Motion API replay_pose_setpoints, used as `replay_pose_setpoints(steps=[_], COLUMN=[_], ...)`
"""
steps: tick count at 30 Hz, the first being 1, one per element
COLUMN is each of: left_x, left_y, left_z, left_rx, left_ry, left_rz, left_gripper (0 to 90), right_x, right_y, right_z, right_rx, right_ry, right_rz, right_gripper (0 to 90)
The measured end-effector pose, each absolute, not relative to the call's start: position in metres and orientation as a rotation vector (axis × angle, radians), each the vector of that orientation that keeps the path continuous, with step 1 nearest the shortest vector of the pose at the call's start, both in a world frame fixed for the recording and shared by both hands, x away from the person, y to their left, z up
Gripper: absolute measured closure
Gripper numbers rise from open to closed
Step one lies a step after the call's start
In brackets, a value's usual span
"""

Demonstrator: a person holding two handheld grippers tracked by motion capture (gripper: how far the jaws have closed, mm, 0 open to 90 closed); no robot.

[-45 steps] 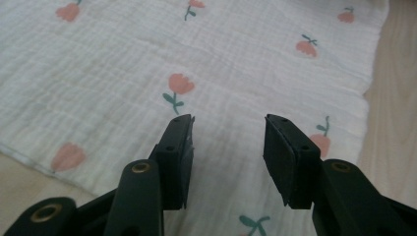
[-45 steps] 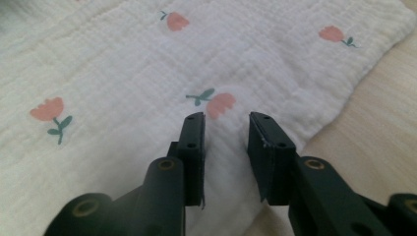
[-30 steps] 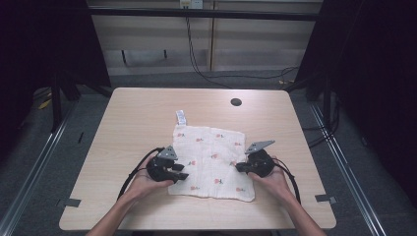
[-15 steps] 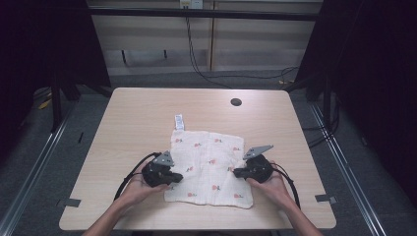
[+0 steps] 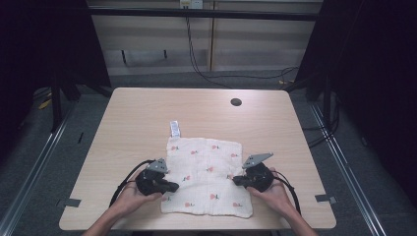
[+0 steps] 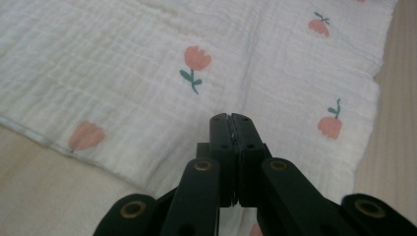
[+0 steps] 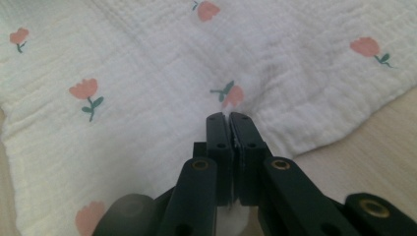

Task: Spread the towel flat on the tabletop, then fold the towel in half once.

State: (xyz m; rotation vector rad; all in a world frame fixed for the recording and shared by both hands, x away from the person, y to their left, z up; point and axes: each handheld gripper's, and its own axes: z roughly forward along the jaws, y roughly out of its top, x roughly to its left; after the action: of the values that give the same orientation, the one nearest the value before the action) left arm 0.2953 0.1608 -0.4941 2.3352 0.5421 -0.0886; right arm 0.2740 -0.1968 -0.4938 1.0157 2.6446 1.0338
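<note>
A white cloth (image 5: 206,172) printed with pink tulips lies flat on the near half of the wooden table (image 5: 147,113). A small label (image 5: 174,128) sticks out from its far left corner. My left gripper (image 5: 173,187) lies at the cloth's left edge, jaws pressed together on the fabric. In the left gripper view the gripper (image 6: 231,118) points across the cloth (image 6: 147,73). My right gripper (image 5: 236,181) is shut on the right edge. In the right gripper view the cloth (image 7: 147,73) puckers just ahead of the gripper (image 7: 227,117).
A dark round hole (image 5: 236,102) sits in the table's far right part. The cloth's near edge lies close to the table's front edge. Cables loop from both grippers beside the person's hands. Dark floor and metal rails surround the table.
Both hands have drawn back toward the table's near edge, and the cloth with its label has slid that way with them.
</note>
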Motion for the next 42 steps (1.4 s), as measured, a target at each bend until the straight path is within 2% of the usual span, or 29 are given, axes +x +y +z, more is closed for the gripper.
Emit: replay_pose_setpoints(steps=[7, 10, 12, 13, 17, 20, 24, 26, 27, 29, 31, 36, 38, 40, 42], left_x=[0.282, 0.284, 0.283, 0.286, 0.292, 0.298, 0.307, 0.309, 0.310, 0.312, 0.315, 0.331, 0.341, 0.349, 0.357], left_y=[0.165, 0.166, 0.167, 0.170, 0.175, 0.179, 0.185, 0.186, 0.187, 0.188, 0.186, 0.185, 0.187, 0.192, 0.196], left_z=[-0.493, -0.493, -0.492, -0.487, -0.483, -0.483, -0.483, -0.483, -0.484, -0.483, -0.481, -0.474, -0.472, -0.473, -0.475], left_rx=[2.332, 2.331, 2.294, 2.274, 2.232, 2.203, 2.185, 2.187, 2.189, 2.187, 2.198, 2.185, 2.181, 2.175, 2.185], left_ry=[0.536, 0.531, 0.520, 0.528, 0.569, 0.622, 0.671, 0.695, 0.717, 0.710, 0.730, 0.727, 0.726, 0.734, 0.759], left_rz=[-0.119, -0.121, -0.096, -0.079, -0.048, -0.034, -0.023, -0.020, 0.012, -0.001, 0.024, 0.090, 0.073, 0.078, 0.095], left_gripper=[88.1, 85.8, 80.1, 74.1, 67.4, 59.3, 55.1, 50.1, 50.1, 55.8, 52.3, 50.0, 50.3, 55.2, 53.8], right_x=[0.265, 0.266, 0.267, 0.269, 0.273, 0.281, 0.289, 0.295, 0.297, 0.303, 0.308, 0.325, 0.334, 0.344, 0.353], right_y=[-0.192, -0.191, -0.193, -0.197, -0.201, -0.202, -0.202, -0.203, -0.204, -0.205, -0.209, -0.219, -0.223, -0.226, -0.228], right_z=[-0.493, -0.492, -0.491, -0.487, -0.481, -0.478, -0.480, -0.481, -0.481, -0.479, -0.478, -0.476, -0.472, -0.467, -0.461], right_rx=[1.003, 1.000, 1.023, 1.026, 1.053, 1.061, 1.103, 1.128, 1.126, 1.123, 1.132, 1.188, 1.186, 1.199, 1.205], right_ry=[2.667, 2.669, 2.646, 2.618, 2.573, 2.535, 2.513, 2.507, 2.510, 2.512, 2.474, 2.435, 2.433, 2.428, 2.400], right_rz=[1.033, 1.035, 1.073, 1.148, 1.193, 1.197, 1.224, 1.251, 1.246, 1.248, 1.263, 1.275, 1.277, 1.286, 1.316], right_gripper=[86.0, 79.2, 74.4, 67.2, 63.5, 56.2, 57.1, 55.3, 53.7, 50.6, 49.6, 50.1, 50.2, 52.1, 52.4])
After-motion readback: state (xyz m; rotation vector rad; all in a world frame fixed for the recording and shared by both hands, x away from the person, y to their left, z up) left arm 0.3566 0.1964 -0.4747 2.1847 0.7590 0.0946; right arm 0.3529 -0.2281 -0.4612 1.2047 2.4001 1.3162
